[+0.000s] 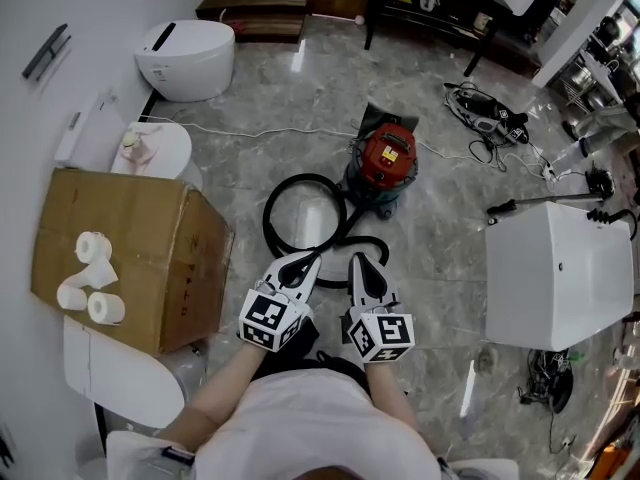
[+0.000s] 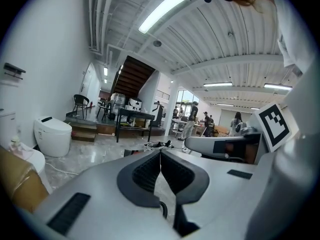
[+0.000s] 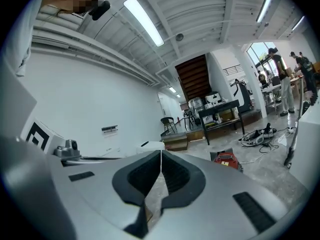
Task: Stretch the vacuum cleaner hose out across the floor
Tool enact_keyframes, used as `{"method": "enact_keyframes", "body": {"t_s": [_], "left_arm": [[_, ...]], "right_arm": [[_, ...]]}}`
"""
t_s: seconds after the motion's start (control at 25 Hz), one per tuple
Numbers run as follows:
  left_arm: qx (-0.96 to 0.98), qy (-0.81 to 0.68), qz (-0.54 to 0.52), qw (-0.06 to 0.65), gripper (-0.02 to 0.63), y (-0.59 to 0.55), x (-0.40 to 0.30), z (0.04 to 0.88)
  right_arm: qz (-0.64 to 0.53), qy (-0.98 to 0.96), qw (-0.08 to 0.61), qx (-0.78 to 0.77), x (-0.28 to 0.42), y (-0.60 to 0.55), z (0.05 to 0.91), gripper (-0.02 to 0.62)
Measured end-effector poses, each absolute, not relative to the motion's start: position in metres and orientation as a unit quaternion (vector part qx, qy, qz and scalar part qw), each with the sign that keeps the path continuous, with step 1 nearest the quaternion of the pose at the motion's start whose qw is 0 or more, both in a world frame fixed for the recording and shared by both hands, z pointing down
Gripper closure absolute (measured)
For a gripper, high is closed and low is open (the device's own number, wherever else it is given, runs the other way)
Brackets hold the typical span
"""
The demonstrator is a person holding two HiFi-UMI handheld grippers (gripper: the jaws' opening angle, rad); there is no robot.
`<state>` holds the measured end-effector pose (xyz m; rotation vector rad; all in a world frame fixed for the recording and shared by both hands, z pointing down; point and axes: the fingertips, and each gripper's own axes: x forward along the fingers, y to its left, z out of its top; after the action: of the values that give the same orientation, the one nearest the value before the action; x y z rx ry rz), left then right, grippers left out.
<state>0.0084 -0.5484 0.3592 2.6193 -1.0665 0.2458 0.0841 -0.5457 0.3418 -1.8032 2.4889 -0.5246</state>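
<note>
- The hose (image 1: 266, 216) lies coiled in a loop on the floor (image 1: 440, 238), touching the red vacuum cleaner (image 1: 385, 160) it plugs into. None of it is stretched out yet.
- The left gripper (image 1: 311, 257) is clenched with nothing between its jaws, and the right gripper (image 1: 357, 258) is the same.
- Both are held side by side, pointing at the coil's near end, probably lining up for a grab. They would need to open first.
- A cardboard box (image 1: 120, 248) crowds the left side, so open floor looks like the better way to pull.
</note>
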Motion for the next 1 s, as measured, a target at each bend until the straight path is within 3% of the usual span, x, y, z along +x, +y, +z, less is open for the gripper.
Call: {"method": "enact_keyframes", "body": {"t_s": [0.64, 1.0], "left_arm": [[0.924, -0.348, 0.085, 0.133, 0.597, -0.606, 0.0, 0.361], [0.921, -0.359, 0.077, 0.128, 0.597, -0.64, 0.001, 0.369]], "right_arm": [[-0.126, 0.839, -0.022, -0.529, 0.082, -0.616, 0.326, 0.578], [-0.104, 0.897, -0.05, -0.426, 0.069, -0.669, 0.334, 0.578]]}}
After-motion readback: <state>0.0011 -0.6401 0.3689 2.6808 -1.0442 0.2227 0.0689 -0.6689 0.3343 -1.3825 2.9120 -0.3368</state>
